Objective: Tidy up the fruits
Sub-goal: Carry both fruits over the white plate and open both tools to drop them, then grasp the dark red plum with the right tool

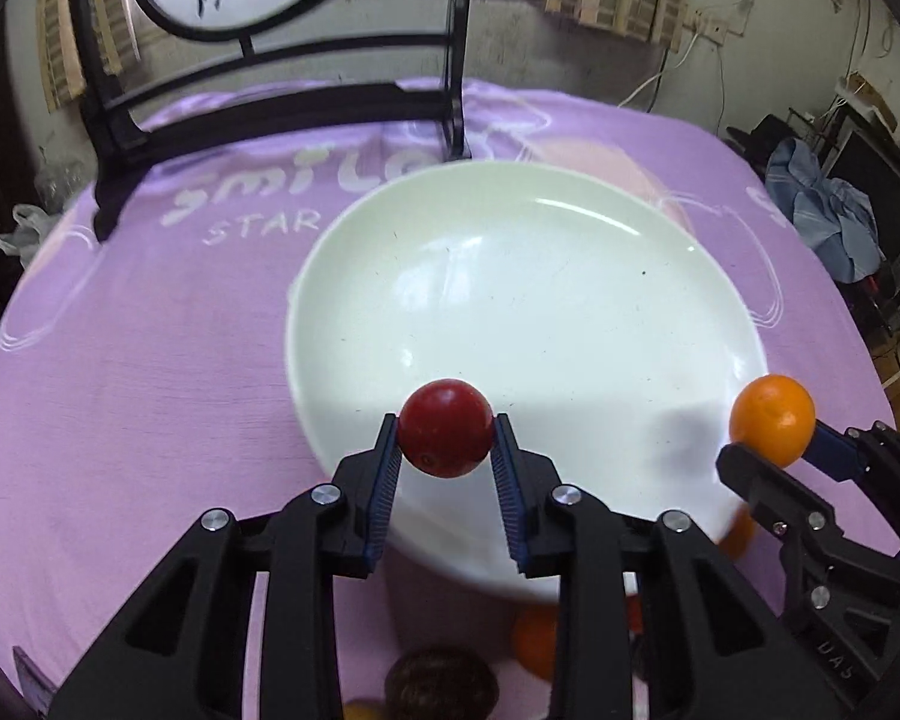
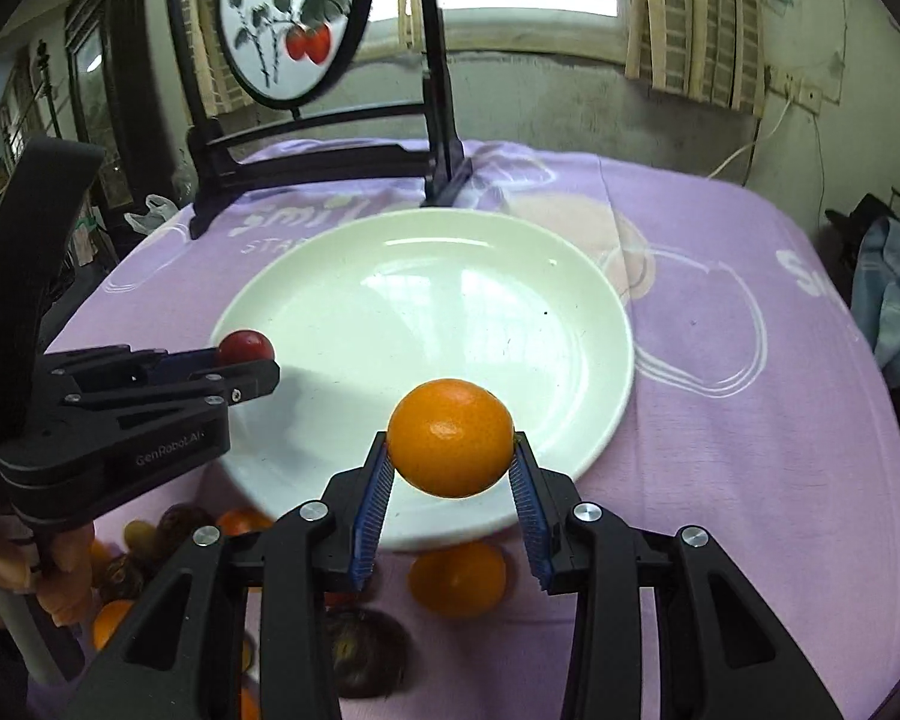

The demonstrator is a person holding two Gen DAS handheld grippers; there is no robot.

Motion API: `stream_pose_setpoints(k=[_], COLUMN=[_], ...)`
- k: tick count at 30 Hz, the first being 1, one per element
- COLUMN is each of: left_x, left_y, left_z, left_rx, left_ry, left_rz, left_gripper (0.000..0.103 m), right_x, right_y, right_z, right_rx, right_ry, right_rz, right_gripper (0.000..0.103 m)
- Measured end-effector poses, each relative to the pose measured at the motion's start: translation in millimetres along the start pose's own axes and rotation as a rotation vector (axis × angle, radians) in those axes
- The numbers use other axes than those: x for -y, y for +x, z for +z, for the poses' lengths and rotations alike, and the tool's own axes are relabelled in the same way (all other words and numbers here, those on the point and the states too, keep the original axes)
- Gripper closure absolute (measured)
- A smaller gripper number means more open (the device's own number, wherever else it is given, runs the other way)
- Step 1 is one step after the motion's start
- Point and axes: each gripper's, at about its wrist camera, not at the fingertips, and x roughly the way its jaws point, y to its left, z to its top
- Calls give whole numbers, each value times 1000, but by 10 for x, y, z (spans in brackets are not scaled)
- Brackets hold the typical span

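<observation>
My left gripper (image 1: 445, 438) was squeezed tight on a small red fruit (image 1: 445, 435). The blue pads (image 1: 390, 474) pressed on both sides of it. I held it up over the near edge of the white plate (image 1: 570, 276). The plate had nothing in it.

My right gripper (image 2: 450, 450) was closed on a round orange (image 2: 450, 437). It also hung over the near edge of the plate, to the right of the red fruit.

The plate sat on a purple cloth (image 2: 720, 450) with white letters on it. More oranges (image 2: 457, 579) and some dark brown fruits (image 2: 366, 654) lay on the cloth, near the plate's edge and under my grippers. Behind the plate stood a black stand (image 2: 330, 162) with a round picture (image 2: 288, 18) of red fruits.
</observation>
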Motion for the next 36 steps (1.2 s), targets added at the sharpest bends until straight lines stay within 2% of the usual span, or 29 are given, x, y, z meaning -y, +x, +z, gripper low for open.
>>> stream_pose_setpoints(k=[1,2,3,7,9,13,16,21,24,26,28,31,36], left_x=[3,14,18,80,83,17,-33,-149,-201,-199,-188,-242,-280], left_y=[62,98,101,-215,-430,-816,-1092,-1420,-1506,-1504,-1486,-1534,-1557], left_z=[11,3,7,-19,-69,-304,-591,-1158,-1450,-1585,-1651,-1750,-1830], left_rx=[-18,-31,-31,75,120,158,194,230,237,211,202,233,233], left_ry=[-1,-1,2,46,55,52,67,53,45,61,76,70,103], left_rz=[-10,-10,-9,-6,21,38,68,86,94,64,74,100,111], left_gripper=[72,62,52,43,33,30,27,16,14,14,14,14,11], right_x=[13,26,46,58,40,-10,-98,-296,-382,-484,-570,-685,-867], right_y=[67,117,154,-1,-172,-549,-802,-1123,-1209,-1238,-1237,-1204,-1100], right_z=[-3,-4,-4,-36,-86,-291,-525,-994,-1229,-1389,-1497,-1644,-1692], right_rx=[-11,-18,-22,10,29,55,59,47,32,17,-2,-44,-85], right_ry=[9,19,32,41,36,19,-12,-77,-72,-98,-117,-128,-168], right_rz=[4,4,6,12,20,38,45,44,64,65,57,69,57], right_gripper=[63,62,58,52,51,43,42,40,37,36,36,36,36])
